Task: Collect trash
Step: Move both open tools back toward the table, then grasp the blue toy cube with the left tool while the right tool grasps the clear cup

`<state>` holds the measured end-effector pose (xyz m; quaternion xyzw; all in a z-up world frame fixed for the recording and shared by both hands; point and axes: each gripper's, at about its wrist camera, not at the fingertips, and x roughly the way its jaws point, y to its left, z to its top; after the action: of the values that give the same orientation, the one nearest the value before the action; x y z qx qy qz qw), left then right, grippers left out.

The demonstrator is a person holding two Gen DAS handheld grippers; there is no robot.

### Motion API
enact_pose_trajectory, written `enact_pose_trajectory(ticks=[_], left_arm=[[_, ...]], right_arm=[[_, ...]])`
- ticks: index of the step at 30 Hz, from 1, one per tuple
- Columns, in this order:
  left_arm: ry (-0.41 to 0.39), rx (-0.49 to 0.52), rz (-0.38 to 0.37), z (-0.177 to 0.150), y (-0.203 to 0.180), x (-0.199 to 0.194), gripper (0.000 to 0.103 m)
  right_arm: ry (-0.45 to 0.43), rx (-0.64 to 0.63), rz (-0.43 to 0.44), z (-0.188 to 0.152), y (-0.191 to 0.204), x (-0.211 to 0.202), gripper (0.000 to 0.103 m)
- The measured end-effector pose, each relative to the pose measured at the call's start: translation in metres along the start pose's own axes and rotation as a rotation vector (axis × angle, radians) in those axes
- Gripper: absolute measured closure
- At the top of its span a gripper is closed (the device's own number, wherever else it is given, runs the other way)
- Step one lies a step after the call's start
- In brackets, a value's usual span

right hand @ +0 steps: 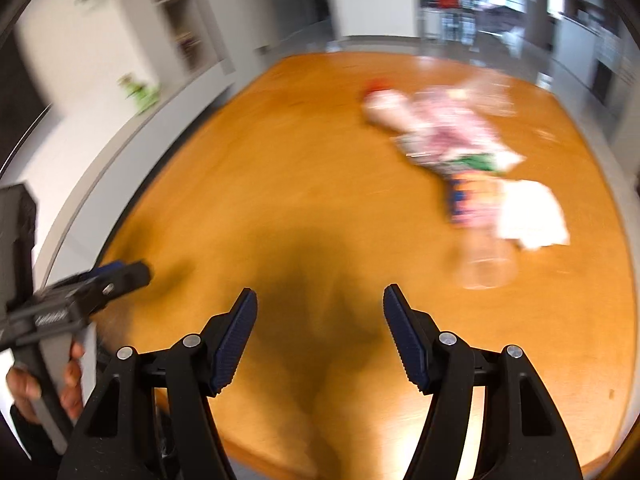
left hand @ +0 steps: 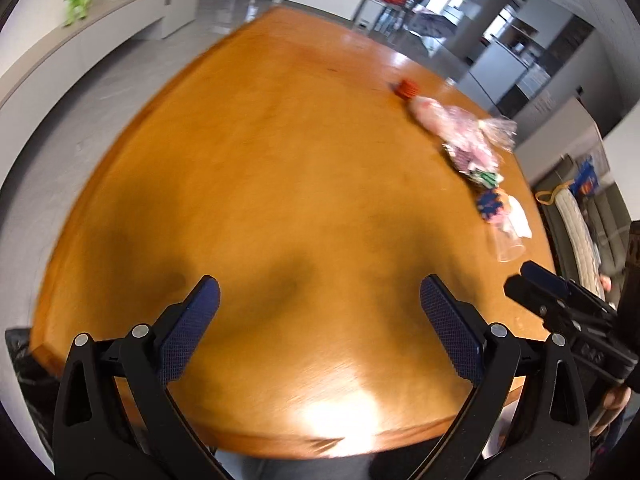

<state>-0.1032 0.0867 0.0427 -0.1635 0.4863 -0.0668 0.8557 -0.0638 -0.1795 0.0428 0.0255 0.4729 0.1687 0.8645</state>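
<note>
Both the left gripper (left hand: 320,304) and right gripper (right hand: 319,316) hover spread and empty above the tabletop (left hand: 248,184). The trash (left hand: 472,148), wrappers and a clear cup (left hand: 506,244), lies in a row ahead toward the right, well apart from both, probably awaiting approach.

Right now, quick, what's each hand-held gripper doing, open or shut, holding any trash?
Left hand-held gripper: open, holding nothing, above the table.
Right hand-held gripper: open, holding nothing, short of the trash pile.
</note>
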Motion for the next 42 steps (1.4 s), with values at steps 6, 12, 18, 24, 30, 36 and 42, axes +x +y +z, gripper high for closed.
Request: enact_pose_trajectory(ticks=[6,12,18,24,30,36,42], left_arm=[[0.034,0.108,-0.035,0.038,-0.077,0.044,0.006],[0.099,0.196,-0.003,0.065,-0.138,0.092,0.006],[0.155,0.249,0.003,0.076,-0.186,0.134,0.006],[0.173,0.264,0.004,0.081,-0.224,0.170,0.006],[0.206,0.269,-0.024,0.083,-0.240,0.185,0.006],[0.228,0.259,-0.058,0.082,-0.243,0.194,0.044],[0.239,0.242,-0.122,0.076,-0.228,0.179,0.062]], right_arm=[[-0.007,0.174,-0.148,0.019,-0.084,0.018,0.036],[0.089,0.224,-0.115,0.020,-0.115,0.060,0.061],[0.049,0.324,0.010,-0.004,-0.140,0.042,0.062],[0.049,0.352,0.043,-0.022,-0.151,0.030,0.062],[0.053,0.360,0.054,-0.030,-0.150,0.022,0.062],[0.045,0.356,0.042,-0.039,-0.144,0.012,0.062],[0.023,0.349,0.047,-0.044,-0.137,-0.001,0.062]])
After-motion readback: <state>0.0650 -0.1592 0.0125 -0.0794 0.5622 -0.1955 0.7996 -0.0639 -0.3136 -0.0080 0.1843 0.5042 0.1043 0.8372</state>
